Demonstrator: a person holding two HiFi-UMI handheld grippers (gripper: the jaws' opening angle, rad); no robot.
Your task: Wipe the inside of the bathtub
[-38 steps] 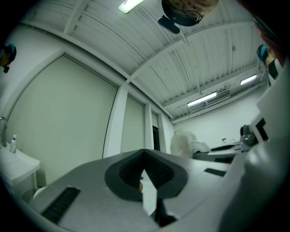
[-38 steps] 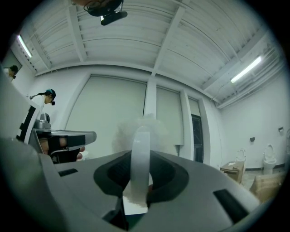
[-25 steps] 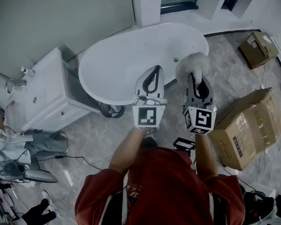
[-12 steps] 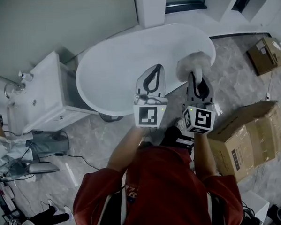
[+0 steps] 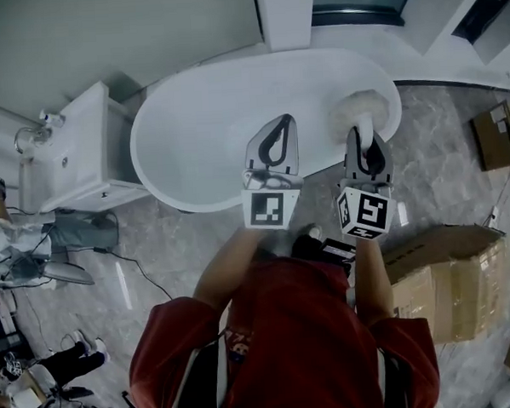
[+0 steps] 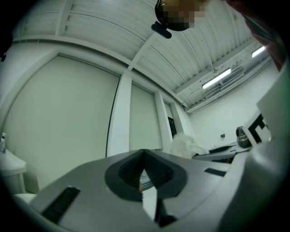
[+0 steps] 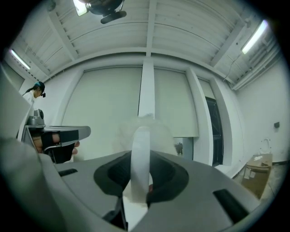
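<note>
Jaws on the left gripper (image 6: 144, 157) are closed pad to pad with nothing between them. It is idle, held over the near side of the bathtub (image 5: 191, 117). The right gripper (image 7: 140, 176) has its jaws clamped on the flat white handle (image 7: 139, 149) of a duster (image 5: 358, 110), and the fluffy head sticks out past the tips. In the head view that head sits over the right end of the bathtub, close to the rim. Can't tell whether it touches the tub or hovers above it. Both gripper views look at wall and ceiling, not down into the tub, so my read is the duster is level or tipped up rather than pressed into the basin. Progress: this looks like the approach, with wiping not evidently under way. The tub interior is uniformly white, with no streaks or wet marks to show coverage, so treat the whole inside as left to do. A likely order is the right end first, then the floor and side walls toward the left end by the white cabinet (image 5: 82, 157). The person stands at the tub's long side. Cardboard boxes (image 5: 442, 274) sit on the floor to the right, apart from the tub.
</note>
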